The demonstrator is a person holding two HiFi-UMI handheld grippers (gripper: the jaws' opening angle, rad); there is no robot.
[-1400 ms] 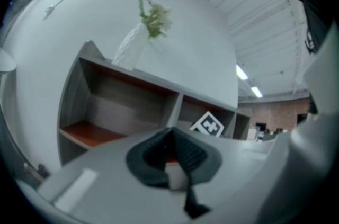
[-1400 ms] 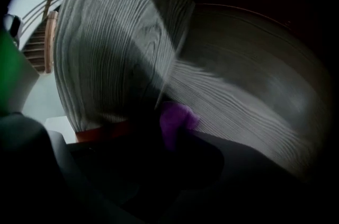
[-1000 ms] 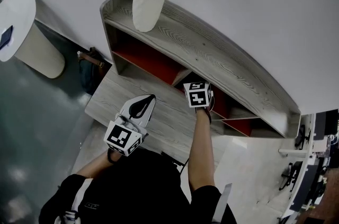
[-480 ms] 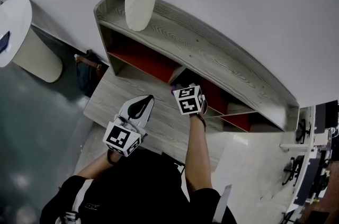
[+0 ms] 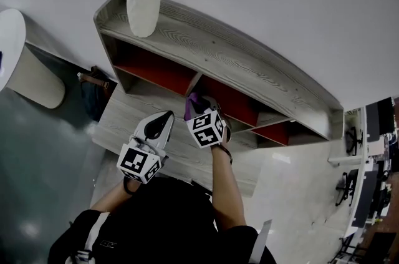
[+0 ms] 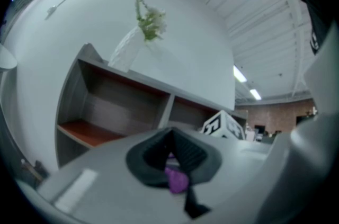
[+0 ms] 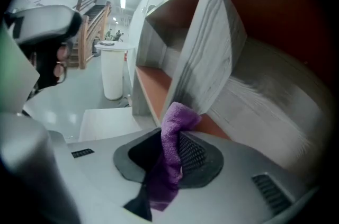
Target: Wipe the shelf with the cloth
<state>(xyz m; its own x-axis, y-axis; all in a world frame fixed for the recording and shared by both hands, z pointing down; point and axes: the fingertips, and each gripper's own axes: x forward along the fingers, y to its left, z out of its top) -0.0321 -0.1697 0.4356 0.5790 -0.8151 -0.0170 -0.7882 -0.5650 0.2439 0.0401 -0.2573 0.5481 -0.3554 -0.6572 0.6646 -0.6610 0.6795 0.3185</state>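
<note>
The grey wood shelf (image 5: 237,63) has red-backed compartments under its top board. My right gripper (image 5: 198,113) is shut on a purple cloth (image 5: 192,105), held at the foot of the divider (image 5: 192,83) between the left and middle compartments. In the right gripper view the cloth (image 7: 172,138) bunches up out of the shut jaws (image 7: 169,157) against the divider's (image 7: 212,59) front edge. My left gripper (image 5: 162,124) hovers over the lower board (image 5: 134,116), jaws shut (image 6: 172,157). A small purple bit shows at their seam; what it is I cannot tell.
A white vase (image 5: 143,2) with green stems stands on the shelf top's left end. A white round stand (image 5: 22,63) and a dark bag (image 5: 93,94) sit on the floor to the left. Desks and chairs crowd the far right edge (image 5: 368,175).
My right gripper has drawn back out of the middle compartment and shifted left to the divider, so the purple cloth now shows. The left gripper has stayed where it was.
</note>
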